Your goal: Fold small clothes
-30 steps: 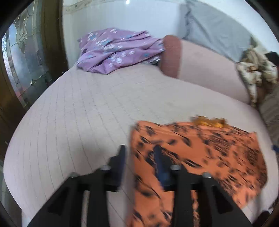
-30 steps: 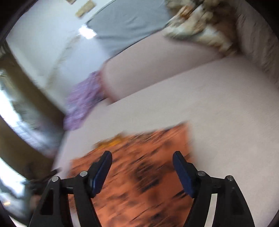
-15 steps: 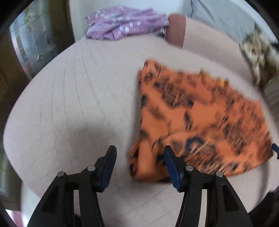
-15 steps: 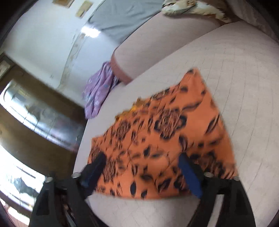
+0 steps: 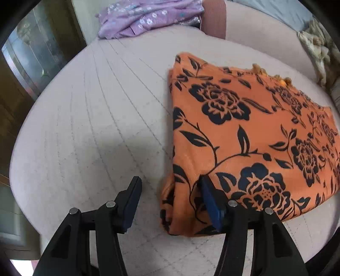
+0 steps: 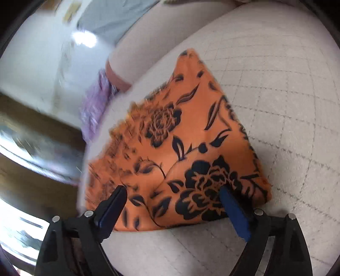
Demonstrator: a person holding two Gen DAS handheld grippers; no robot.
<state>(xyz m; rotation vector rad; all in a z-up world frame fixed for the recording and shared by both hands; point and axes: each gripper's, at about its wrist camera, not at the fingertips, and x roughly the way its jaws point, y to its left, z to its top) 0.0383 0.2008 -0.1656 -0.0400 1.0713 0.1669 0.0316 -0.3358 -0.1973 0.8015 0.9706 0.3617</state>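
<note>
Purple garment (image 5: 148, 17) lies beyond orange cloth (image 5: 244, 131).

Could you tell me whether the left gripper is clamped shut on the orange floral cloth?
No, the left gripper stands open, its jaws wide apart astride the near left corner of the orange floral cloth.

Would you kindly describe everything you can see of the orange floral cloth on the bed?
The orange cloth is a soft, fleece-like fabric printed with black roses, leaves and stems. It lies folded in layers, roughly rectangular, flat on the pale quilted bed cover, with a frayed orange fringe showing along its far edge. Its near left corner is bunched, layers visible. The open left gripper straddles that corner, and the open right gripper hovers over the near right edge; whether either touches it is unclear.
</note>
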